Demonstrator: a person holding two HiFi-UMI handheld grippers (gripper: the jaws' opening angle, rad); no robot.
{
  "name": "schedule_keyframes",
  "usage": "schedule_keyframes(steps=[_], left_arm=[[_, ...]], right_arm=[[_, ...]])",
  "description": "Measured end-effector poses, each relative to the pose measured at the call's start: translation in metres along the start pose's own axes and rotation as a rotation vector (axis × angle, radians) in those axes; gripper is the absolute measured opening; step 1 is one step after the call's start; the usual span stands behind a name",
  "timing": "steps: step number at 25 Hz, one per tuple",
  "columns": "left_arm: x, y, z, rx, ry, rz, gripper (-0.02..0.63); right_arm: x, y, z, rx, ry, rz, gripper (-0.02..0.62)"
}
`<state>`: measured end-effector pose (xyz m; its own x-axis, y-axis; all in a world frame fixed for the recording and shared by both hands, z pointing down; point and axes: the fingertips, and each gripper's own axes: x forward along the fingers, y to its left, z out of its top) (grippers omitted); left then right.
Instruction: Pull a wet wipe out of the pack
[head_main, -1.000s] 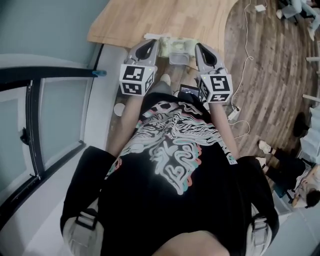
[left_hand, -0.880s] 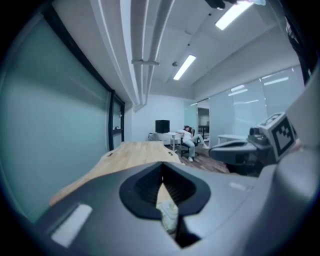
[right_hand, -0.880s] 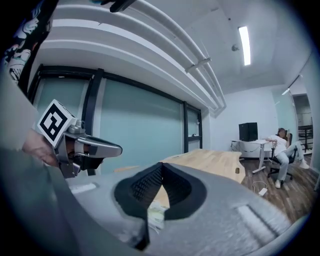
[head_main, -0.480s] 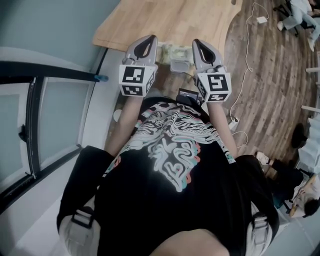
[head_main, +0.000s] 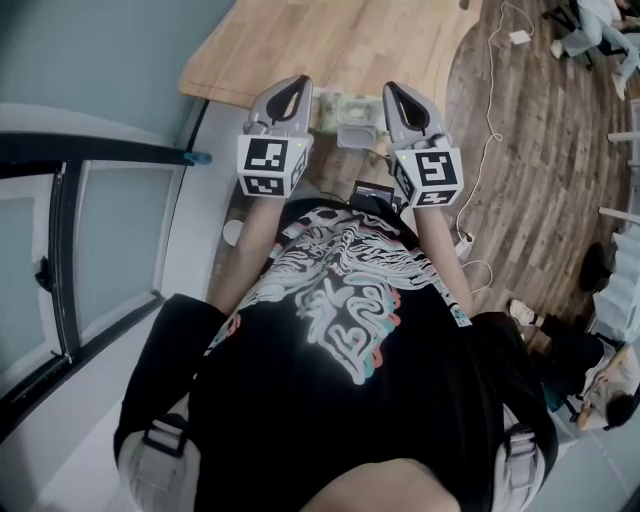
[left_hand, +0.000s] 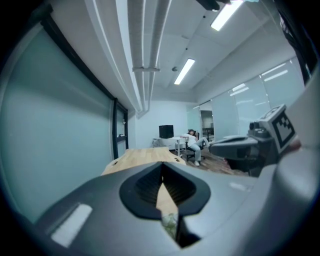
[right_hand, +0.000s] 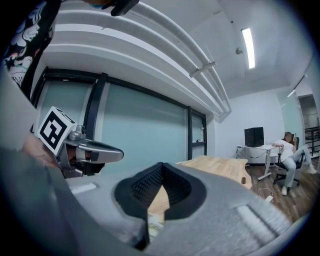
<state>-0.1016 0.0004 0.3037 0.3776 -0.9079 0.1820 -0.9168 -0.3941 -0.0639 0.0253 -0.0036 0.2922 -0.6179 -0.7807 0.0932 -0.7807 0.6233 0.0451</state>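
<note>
Head view: the wipe pack (head_main: 345, 104) sits at the near edge of the wooden counter (head_main: 300, 50). The left tongs (head_main: 295, 90) are at its 9 o'clock and the right tongs (head_main: 397, 95) at its 3 o'clock, and neither looks to be touching it.

Left gripper view: left tongs (left_hand: 161, 172) pressed together on nothing, with a greenish sliver of pack (left_hand: 170, 225) at 6 o'clock.

Right gripper view: right tongs (right_hand: 162, 170) closed and empty too.

The pack's light and squishy, so I'd pin it with one pair of tongs. The wipe's limp and damp, so pinch its tuft at the top flap, though I can't tell if that's open.
</note>
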Motion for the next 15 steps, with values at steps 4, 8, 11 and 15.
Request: schedule_keyframes(steps=[4, 8, 11, 15], left_arm=[[0.0017, 0.0031, -0.0017, -0.002, 0.004, 0.002, -0.011], [0.0031, 0.0040, -0.0031, -0.002, 0.006, -0.003, -0.011], [0.0037, 0.0039, -0.0036, -0.009, 0.010, -0.005, -0.011], [0.0055, 0.0030, -0.0064, -0.023, 0.013, -0.010, -0.011]], right_arm=[[0.0031, 0.0006, -0.0009, -0.005, 0.003, 0.003, -0.002], [0.0052, -0.0021, -0.0022, 0.002, 0.004, -0.001, -0.002], [0.0050, -0.0028, -0.0022, 0.002, 0.005, 0.000, -0.002], [0.0048, -0.0045, -0.0062, 0.004, 0.010, 0.000, -0.002]])
